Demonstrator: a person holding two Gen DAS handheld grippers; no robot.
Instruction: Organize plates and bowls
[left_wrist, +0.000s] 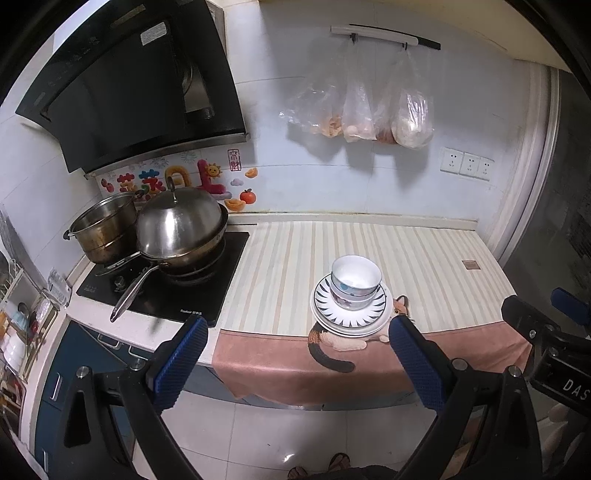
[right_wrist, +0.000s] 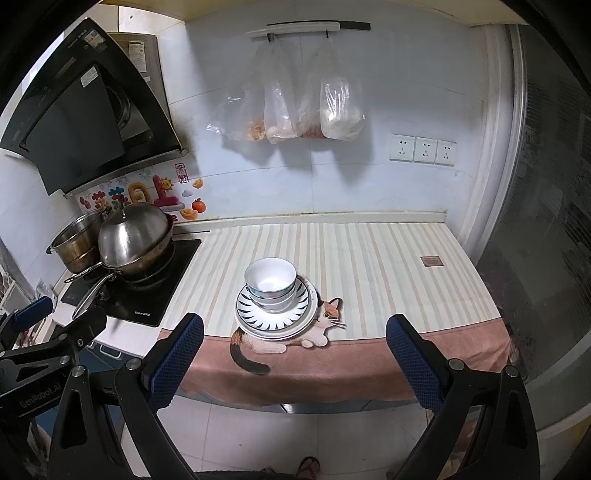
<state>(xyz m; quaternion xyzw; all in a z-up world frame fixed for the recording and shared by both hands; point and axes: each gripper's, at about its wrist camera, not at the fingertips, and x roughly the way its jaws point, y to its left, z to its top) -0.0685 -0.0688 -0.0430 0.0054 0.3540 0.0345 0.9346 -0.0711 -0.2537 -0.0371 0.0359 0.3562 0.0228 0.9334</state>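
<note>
Both the left gripper (left_wrist: 297, 363) and the right gripper (right_wrist: 294, 360) hang spread wide and hold nothing, short of the counter's front edge. Ahead, nested bowls (right_wrist: 270, 282) sit atop stacked plates (right_wrist: 275, 325) on the striped cloth (right_wrist: 369, 266), beside the stove (right_wrist: 147, 291).

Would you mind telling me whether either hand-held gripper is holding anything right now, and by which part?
Nothing is held. The left hand-held gripper and the right hand-held gripper are both open and short of the counter; the stacked bowls sit untouched on the plates.
</note>
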